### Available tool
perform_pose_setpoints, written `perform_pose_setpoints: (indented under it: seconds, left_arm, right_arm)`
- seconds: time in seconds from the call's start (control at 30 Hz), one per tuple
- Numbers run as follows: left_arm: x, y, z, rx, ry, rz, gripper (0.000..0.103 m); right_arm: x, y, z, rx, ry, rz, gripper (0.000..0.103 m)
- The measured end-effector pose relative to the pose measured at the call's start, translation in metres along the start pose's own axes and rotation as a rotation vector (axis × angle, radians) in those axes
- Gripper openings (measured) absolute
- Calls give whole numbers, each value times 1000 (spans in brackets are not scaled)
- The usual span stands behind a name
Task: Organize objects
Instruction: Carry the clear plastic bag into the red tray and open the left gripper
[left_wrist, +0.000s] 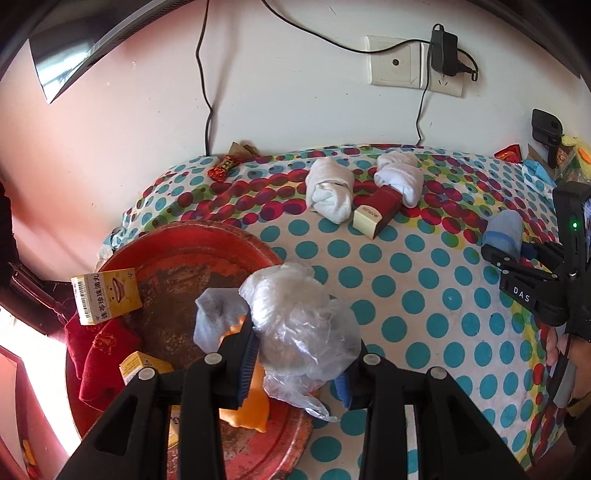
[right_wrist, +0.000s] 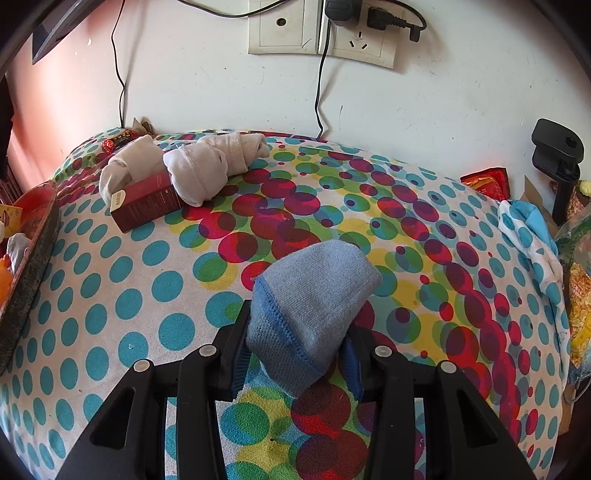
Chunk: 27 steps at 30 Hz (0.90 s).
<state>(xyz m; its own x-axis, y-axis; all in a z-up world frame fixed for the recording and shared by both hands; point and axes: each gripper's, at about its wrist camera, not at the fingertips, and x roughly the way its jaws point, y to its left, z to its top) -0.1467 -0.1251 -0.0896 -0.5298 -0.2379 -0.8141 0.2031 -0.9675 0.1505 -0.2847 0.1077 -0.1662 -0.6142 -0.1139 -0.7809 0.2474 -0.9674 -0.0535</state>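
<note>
Crumpled plastic bag (left_wrist: 303, 325) pinched between the jaws of the left gripper (left_wrist: 301, 373), held clear of the cloth, part over the rim of the red tray (left_wrist: 192, 243). Jaws about half shut, pads pressing the film.

Just left of the jaws, in the tray: grey sock (left_wrist: 214, 321), orange toy (left_wrist: 247, 402) below it. Further left: dark red pouch (left_wrist: 103, 354), two yellow boxes; the upper yellow box (left_wrist: 107, 295) bears a barcode and Chinese print, too distorted to transcribe surely.

Right gripper (right_wrist: 295, 365): jaws close together, clamped on a blue-grey sock (right_wrist: 310, 314) over the polka-dot cloth (right_wrist: 147, 295), well right of the tray.

Ahead of both claws, near the wall: two rolled white socks (left_wrist: 328, 192), red carton (left_wrist: 376, 214) wedged between them. Its pale end reads something like "MARUBI", uncertain. Right gripper's body carries "DAS" (left_wrist: 521, 295).

Step, by my reading: loose items being gathered into the tray. Bag looks about ready to drop; next move calls for shifting left over open tray floor, then spreading the jaws. Film may cling to the pads.
</note>
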Motion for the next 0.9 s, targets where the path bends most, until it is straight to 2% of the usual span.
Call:
perform_pose_setpoints:
  seconds: [0.33,0.47,0.63,0.73,0.9]
  left_arm:
    - [-2,57,-12,-65,11,42,35]
    - [2,80,-15,-102,29,38,35]
    - [11,101,-18,-116,43,54,35]
    - [20,117,-18,-155,62,33,35]
    - [35,135,-17,-166,79,73,35]
  right_arm:
    - [0,2,0,-11,-1,-15,39]
    - [-1,4,0,-19,-2,-25,39]
    - [-1,7,-1,-28,-4,-38,39]
    - [-1,7,-1,-29,-4,-39,39]
    - [-1,7,-1,-33,-4,-43,40]
